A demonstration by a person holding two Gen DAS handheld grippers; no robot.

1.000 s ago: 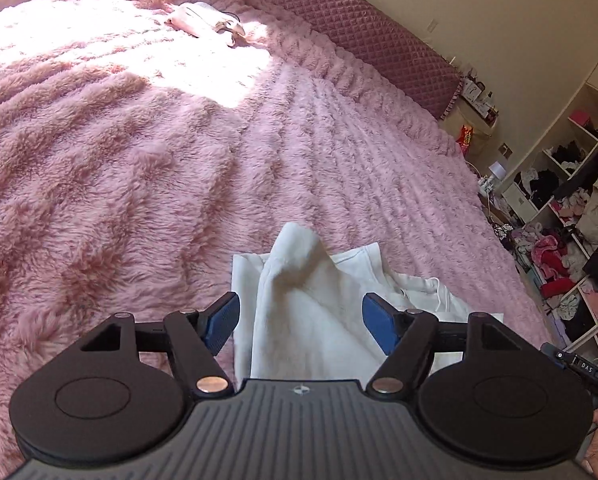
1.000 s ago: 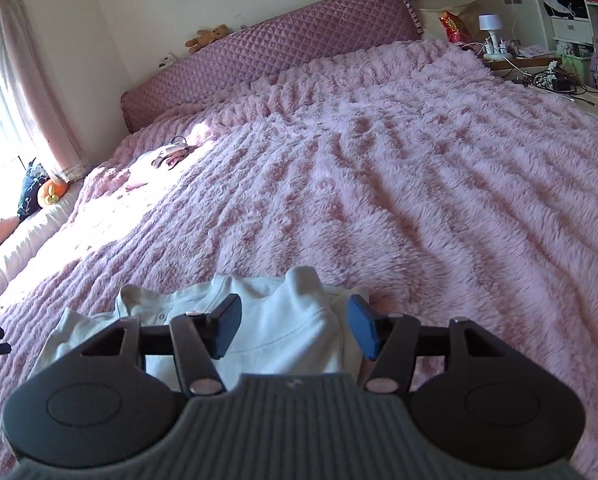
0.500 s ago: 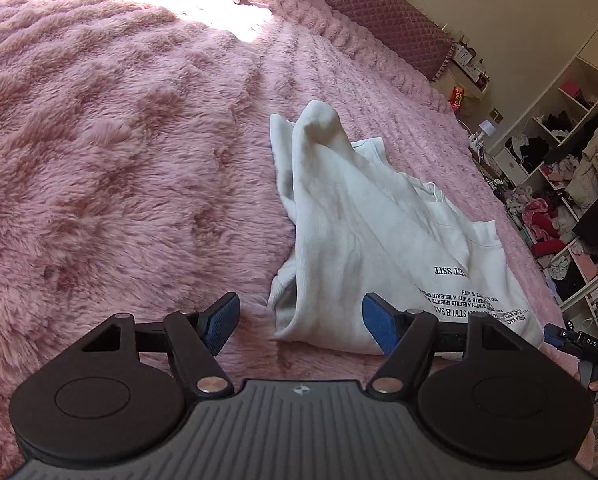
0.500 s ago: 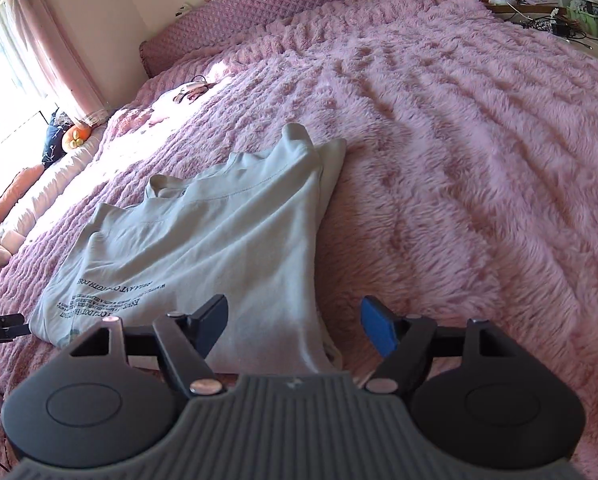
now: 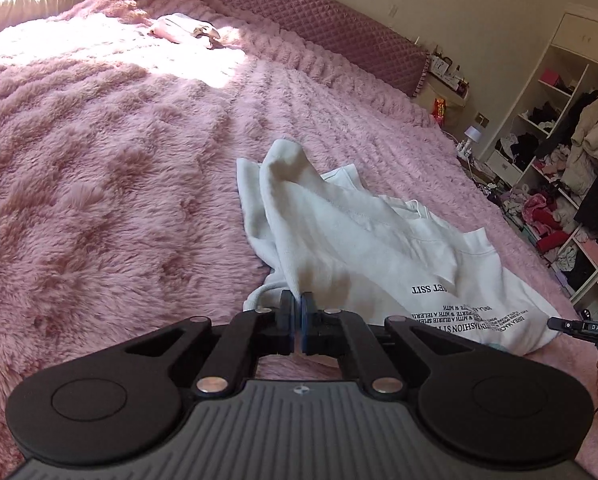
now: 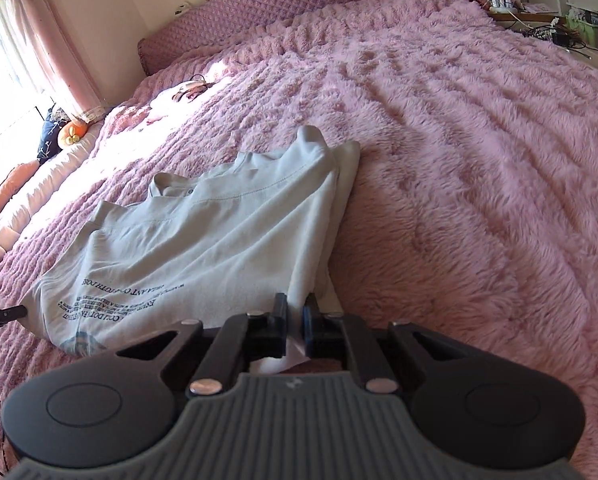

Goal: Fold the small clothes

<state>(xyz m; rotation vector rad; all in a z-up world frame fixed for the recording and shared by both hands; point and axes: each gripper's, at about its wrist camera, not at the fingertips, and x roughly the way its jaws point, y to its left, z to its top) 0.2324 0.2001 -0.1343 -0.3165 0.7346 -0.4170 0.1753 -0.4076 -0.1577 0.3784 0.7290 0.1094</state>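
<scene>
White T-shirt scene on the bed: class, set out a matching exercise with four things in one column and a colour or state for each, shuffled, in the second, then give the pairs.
Things:
1. left gripper
2. blanket
3. white T-shirt
4. headboard

States:
A. fluffy and pink
B. quilted in diamonds
C. shut on cloth at the near edge
D. half folded, black print showing

Pairs: 1-C, 2-A, 3-D, 4-B
</scene>
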